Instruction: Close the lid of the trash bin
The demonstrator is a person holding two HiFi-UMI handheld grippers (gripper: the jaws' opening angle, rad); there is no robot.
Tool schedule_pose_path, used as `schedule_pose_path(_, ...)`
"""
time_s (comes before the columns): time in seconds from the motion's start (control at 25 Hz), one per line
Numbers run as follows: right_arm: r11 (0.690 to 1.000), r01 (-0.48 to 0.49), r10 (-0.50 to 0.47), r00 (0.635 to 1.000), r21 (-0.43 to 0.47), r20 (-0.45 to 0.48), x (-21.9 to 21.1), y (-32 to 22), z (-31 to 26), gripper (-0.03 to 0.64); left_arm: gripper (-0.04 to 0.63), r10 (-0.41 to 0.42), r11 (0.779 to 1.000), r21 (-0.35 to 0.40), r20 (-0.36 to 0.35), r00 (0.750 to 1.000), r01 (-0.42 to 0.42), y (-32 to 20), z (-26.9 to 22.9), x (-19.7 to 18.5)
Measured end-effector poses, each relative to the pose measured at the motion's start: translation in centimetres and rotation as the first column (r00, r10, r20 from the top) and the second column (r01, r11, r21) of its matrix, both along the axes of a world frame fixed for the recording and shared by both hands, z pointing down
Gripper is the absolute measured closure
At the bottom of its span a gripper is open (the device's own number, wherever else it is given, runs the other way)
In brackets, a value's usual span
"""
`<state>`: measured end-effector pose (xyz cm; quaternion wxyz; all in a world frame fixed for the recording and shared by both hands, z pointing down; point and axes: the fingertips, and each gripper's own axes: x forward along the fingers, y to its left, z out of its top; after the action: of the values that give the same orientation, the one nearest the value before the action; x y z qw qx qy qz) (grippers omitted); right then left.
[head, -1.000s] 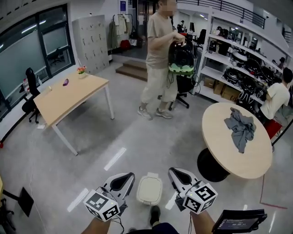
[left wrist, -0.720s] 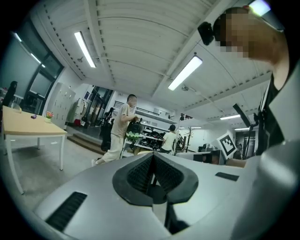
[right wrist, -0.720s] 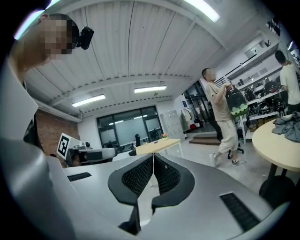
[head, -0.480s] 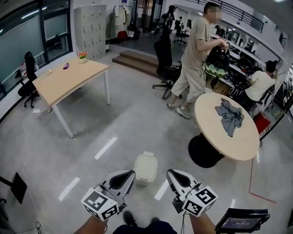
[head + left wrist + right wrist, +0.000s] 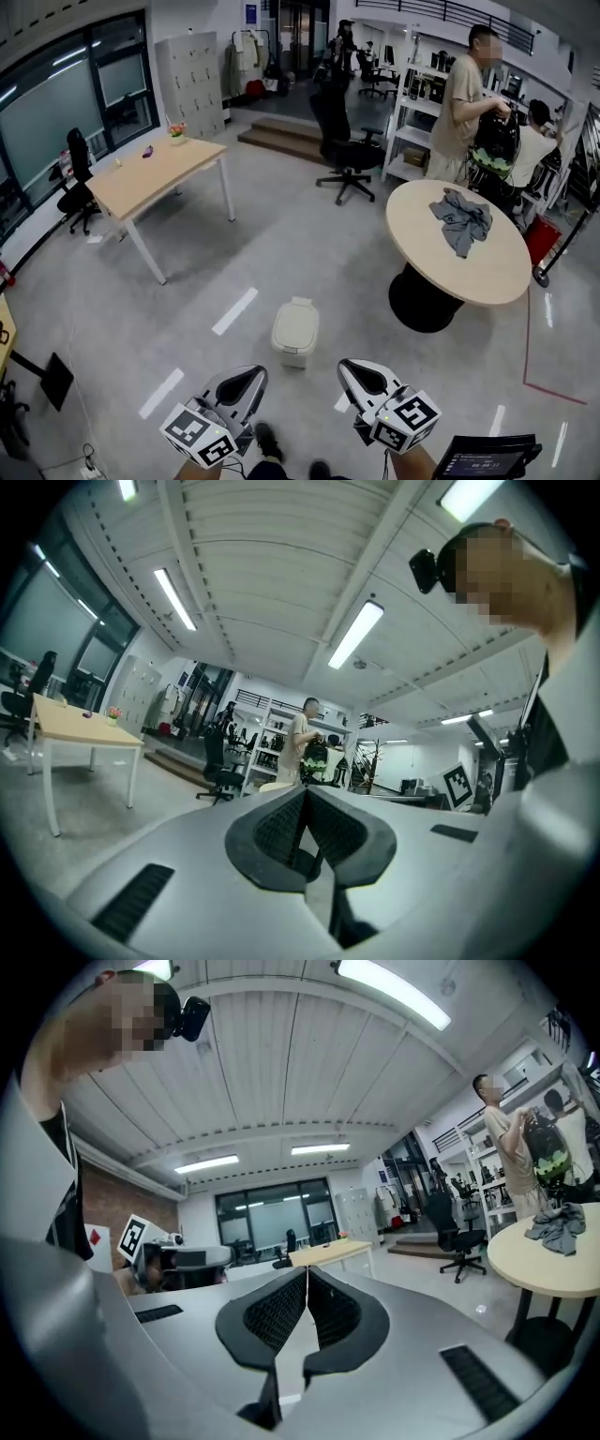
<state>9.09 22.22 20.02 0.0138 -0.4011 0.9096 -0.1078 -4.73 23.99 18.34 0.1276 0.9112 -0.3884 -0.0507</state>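
Observation:
A small cream trash bin [image 5: 294,331] stands on the grey floor in the head view, its lid down flat on top. My left gripper [image 5: 246,379] is near the bottom edge, below and left of the bin, shut and empty. My right gripper [image 5: 354,373] hangs below and right of the bin, also shut on nothing. Neither touches the bin. In the left gripper view the left gripper [image 5: 302,803] points up at the room with its jaws together. The right gripper [image 5: 307,1285] in its own view is likewise shut, and the bin is out of sight in both.
A round wooden table [image 5: 497,267] with a grey cloth [image 5: 460,218] stands to the right. A rectangular desk [image 5: 159,173] is at the left, a black office chair [image 5: 339,141] behind. Two people [image 5: 466,103] stand by shelves at the back right. White floor strips [image 5: 235,310] lie near the bin.
The view has backed away: the bin now lies farther ahead of both grippers. The person with the black bag has walked to the right, toward the shelves. Both grippers stay shut.

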Motion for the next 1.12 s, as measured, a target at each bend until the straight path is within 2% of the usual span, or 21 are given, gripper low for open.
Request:
schedule_pose_path(0.12,1.000,-0.006,0.006,1.000,-0.006,0.019,1.5,3.5,-0.8,0.607,0.594,-0.001,1.000,-0.004,0.020,1.000,0.001,3.8,-0.5,1.6)
schedule_pose_path(0.24,1.000,-0.007,0.007,1.000,0.014,0.009,1.4,7.0,-1.4,0.607,0.595,0.000,1.000,0.020,0.035,0.999,0.000,7.6,-1.1,1.7)
schedule_pose_path(0.52,0.999,-0.050,0.050,0.999,0.021,0.008,-1.3,15.6,-1.3,0.607,0.595,0.039,0.999,0.034,-0.016,0.999,-0.039,15.5,-0.4,-0.4)
schedule_pose_path(0.72,0.996,-0.084,0.084,0.995,-0.002,0.049,-3.9,22.7,-1.0,0.607,0.595,0.065,0.997,0.040,0.011,0.998,-0.065,21.5,0.4,-3.5)
schedule_pose_path(0.84,0.996,-0.093,0.093,0.995,-0.008,0.036,-4.5,26.3,-1.3,0.607,0.595,0.063,0.998,0.021,-0.014,0.998,-0.062,24.6,0.2,-4.3)
schedule_pose_path(1.12,0.997,-0.073,0.072,0.997,0.039,0.041,-2.2,34.5,-2.4,0.607,0.595,0.056,0.997,0.063,-0.015,0.998,-0.055,32.8,-1.5,-2.0)
